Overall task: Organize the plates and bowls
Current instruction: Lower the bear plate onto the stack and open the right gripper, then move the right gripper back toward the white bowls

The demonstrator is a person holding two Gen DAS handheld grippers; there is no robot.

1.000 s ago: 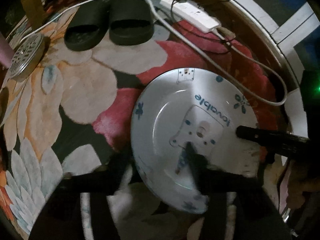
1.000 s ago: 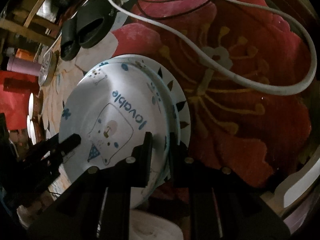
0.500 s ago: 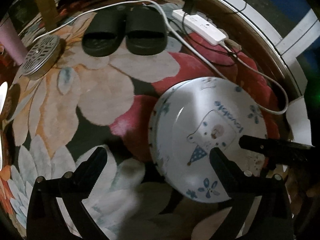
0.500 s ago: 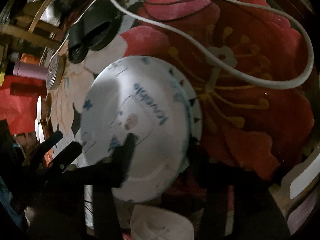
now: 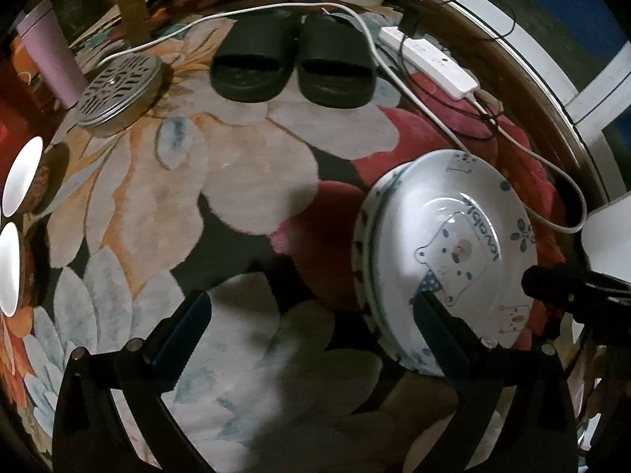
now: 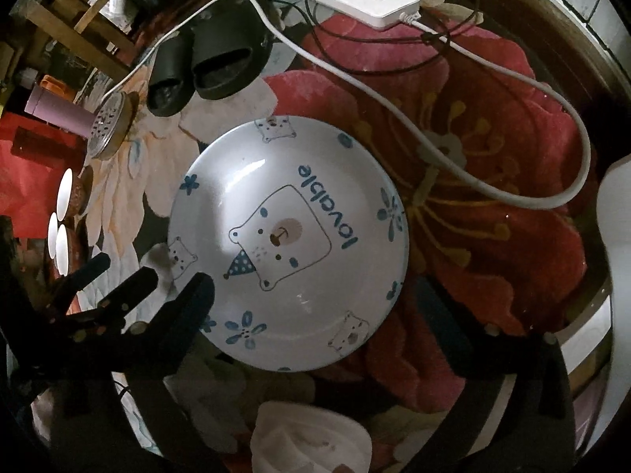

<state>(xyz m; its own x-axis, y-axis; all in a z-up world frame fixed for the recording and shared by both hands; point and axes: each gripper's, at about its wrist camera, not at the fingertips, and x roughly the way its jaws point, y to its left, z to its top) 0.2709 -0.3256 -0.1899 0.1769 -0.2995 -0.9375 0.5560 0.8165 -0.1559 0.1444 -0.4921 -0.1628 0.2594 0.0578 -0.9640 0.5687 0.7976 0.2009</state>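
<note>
We have let go of the plate (image 6: 288, 244): both tongs, left (image 5: 311, 311) and right (image 6: 339, 295), now stand spread. Earlier the right pinched its rim at 6 o'clock; it is still opening.

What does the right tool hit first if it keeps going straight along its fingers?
Most likely the bear-print plate: it fills the middle of the right wrist view, lying on the floral rug. The right tool is opening, nothing gripped, its fingers to either side of the plate. Depth is unclear.
</note>
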